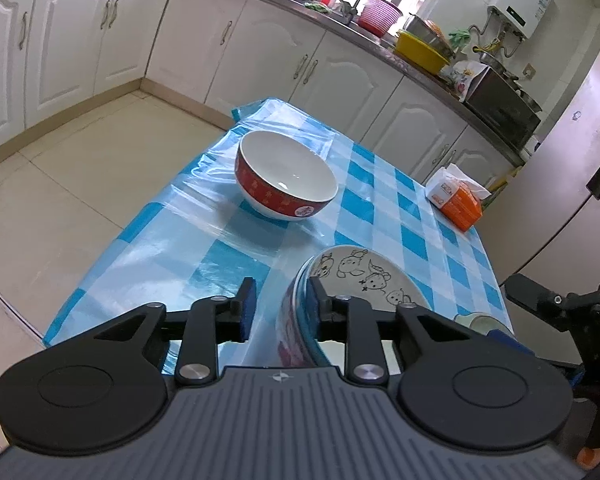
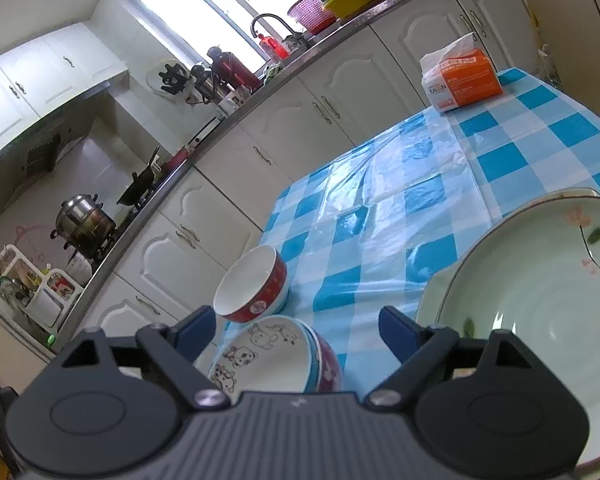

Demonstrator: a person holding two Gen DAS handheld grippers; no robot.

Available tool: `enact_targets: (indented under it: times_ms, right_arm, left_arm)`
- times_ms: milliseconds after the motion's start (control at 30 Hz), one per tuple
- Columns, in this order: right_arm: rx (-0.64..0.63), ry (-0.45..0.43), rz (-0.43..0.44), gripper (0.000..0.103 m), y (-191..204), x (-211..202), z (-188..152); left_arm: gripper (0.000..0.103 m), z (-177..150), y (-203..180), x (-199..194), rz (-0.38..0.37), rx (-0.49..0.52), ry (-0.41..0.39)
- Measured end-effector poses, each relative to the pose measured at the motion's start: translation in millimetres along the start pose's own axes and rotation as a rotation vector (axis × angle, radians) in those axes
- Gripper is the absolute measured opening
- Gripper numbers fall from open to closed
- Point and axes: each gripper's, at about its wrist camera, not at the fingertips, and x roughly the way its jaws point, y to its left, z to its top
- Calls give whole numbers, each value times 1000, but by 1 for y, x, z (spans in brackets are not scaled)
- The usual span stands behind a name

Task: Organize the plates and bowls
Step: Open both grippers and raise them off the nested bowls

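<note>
Left wrist view shows the left tool (image 1: 282, 302) spread, its two pads straddling the rim of the cartoon bowl (image 1: 360, 280) without pressing it; that bowl sits nested in another on the counter (image 1: 380, 200), likely just stacked. Ahead stands the red bowl (image 1: 286, 174), unstacked. Right tool (image 2: 296, 330) gapes wide and empty above the stack, beside the green plate (image 2: 540, 300)

- The tissue pack (image 2: 462, 80), orange and white, far ahead of the right gripper, bears blue lettering on its white end, roughly "KAISIN"; uncertain.
- Its other print is too small to read.
</note>
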Motion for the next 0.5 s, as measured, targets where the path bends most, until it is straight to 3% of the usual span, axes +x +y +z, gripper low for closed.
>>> enact_targets:
  times_ms: [267,500]
  right_arm:
    - [-13,12,-15,96,-1,-6,-7]
    - [-25,38,-30,98,-2,-11,-17]
  left_arm:
    - [53,-7,-6,-8,56,65,-22]
    - [65,-17,-8,-17,103,124,-43]
